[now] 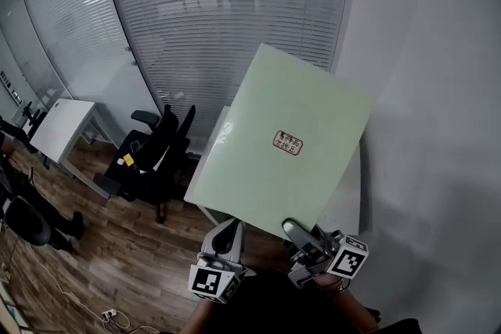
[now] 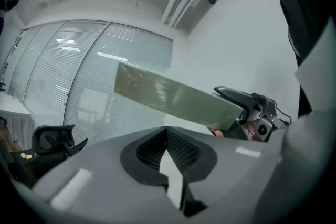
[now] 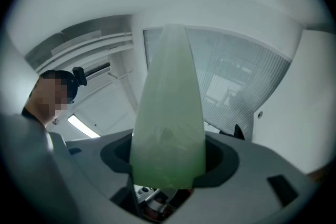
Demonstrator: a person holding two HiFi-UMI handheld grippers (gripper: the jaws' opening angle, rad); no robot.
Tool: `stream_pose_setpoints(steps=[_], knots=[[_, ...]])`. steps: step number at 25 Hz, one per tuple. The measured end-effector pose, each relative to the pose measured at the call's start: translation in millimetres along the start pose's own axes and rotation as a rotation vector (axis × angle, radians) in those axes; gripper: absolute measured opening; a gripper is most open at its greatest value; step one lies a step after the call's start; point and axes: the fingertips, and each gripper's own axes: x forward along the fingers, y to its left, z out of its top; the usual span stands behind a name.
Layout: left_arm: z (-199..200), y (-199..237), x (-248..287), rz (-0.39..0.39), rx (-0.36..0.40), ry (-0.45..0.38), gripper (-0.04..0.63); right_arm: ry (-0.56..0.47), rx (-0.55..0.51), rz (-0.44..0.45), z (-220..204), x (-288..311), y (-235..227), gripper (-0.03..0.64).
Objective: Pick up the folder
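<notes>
- The folder (image 1: 282, 145), pale green with a small red label (image 1: 288, 142), is held in the air, tilted, above the white desk (image 1: 348, 199) by the wall; no part of it is seen resting on the desk.
- The right gripper (image 1: 297, 231) is closed on the folder's near edge. In the right gripper view the green sheet (image 3: 168, 128) is pinched between the jaws and rises straight ahead of them.
- From that grip the folder runs forward and upward, away from the person, so nearly all of its weight is judged to hang beyond the single hold.
- The left gripper (image 1: 229, 231) is seen just beside the right one, under the folder's near-left part and apart from it. In its own view the jaws (image 2: 167, 136) are drawn together at the tips with nothing between them.
- In the left gripper view the folder (image 2: 173, 97) lies above and to the right, edge-on, with the right gripper (image 2: 239, 105) clamped at its end.
- The pick-up is judged to be done; if support is wanted, the near-left edge is closest to the left gripper, whose jaws would have to be opened first.
</notes>
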Motion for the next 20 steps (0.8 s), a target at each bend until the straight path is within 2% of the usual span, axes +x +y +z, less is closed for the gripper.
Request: stream_pose_setpoints(steps=[10,20], knots=[[-5,-18,2,-0.038,0.028,0.037,0.005,-0.02,0.034,-0.008,-2,-5,-7,0.285],[2,-21,8,-0.045,0.029,0.019,0.005,-0.022,0.015,-0.024,-1,-6,-12,0.285]])
